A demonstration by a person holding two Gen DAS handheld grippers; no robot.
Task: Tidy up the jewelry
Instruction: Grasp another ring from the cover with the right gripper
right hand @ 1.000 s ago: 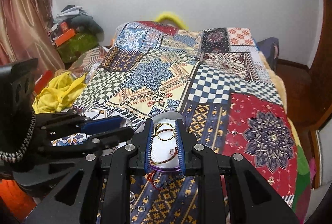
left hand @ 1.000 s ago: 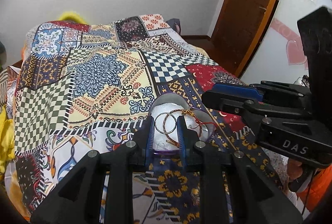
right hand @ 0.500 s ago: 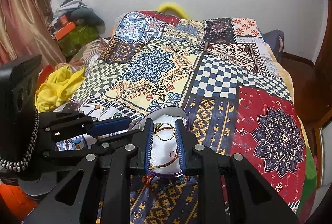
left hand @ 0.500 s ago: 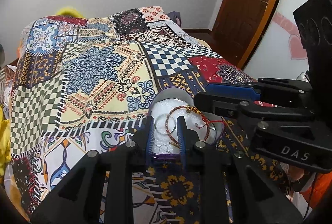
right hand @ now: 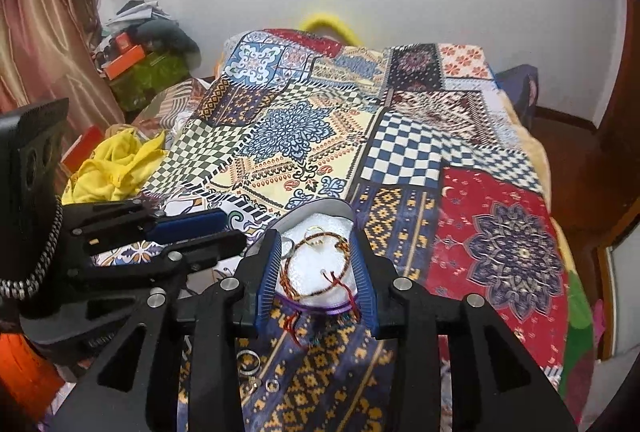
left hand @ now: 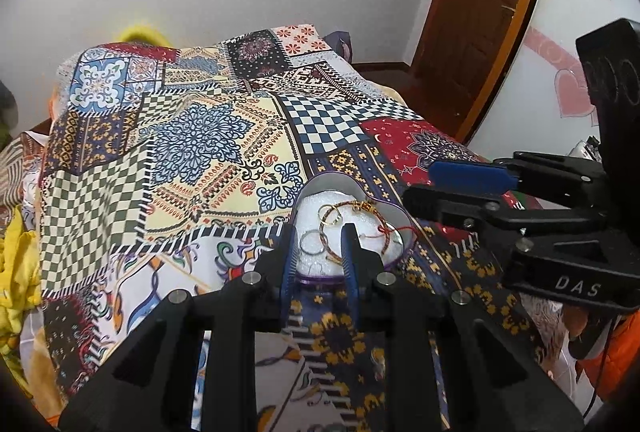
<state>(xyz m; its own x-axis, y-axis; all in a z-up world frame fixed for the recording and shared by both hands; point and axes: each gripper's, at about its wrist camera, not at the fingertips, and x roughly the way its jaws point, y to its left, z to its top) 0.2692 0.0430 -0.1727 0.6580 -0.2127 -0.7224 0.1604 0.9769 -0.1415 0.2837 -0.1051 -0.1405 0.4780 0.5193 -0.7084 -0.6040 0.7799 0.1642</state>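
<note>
Left wrist view: left tongs (left hand: 318, 256) hover low over the near rim of a heart-shaped jewelry box (left hand: 394, 222) with purple edge and white padded lining. Blue-padded fingers (left hand: 289, 264) stand apart with a gap between them, nothing clamped. Box sits on the patchwork bedspread (left hand: 192, 160) near the front edge of the bed. Inside the box: a beaded bracelet (left hand: 362, 228) with red cord, a gold ring (left hand: 331, 219) toward the back, a silver ring (left hand: 312, 243) toward the left side. Whether the left fingers touch the box rim cannot be told.

Right wrist view: right tongs (right hand: 316, 272) straddle the same jewelry box (right hand: 316, 210) from the near side; fingers (right hand: 269, 272) apart, one on each side of the lining, gripping nothing visible. Beaded bracelet (right hand: 316, 268) lies as a loop between them, its red cord ends trailing over the front rim onto the bedspread (right hand: 500, 252). Loose silver rings (right hand: 250, 358) lie on the bedspread just in front of the box, under the tongs body. Left tongs (right hand: 200, 232) appear at left, just beside the box. Yellow cloth (right hand: 116, 164) is heaped beside the bed, at left.
</note>
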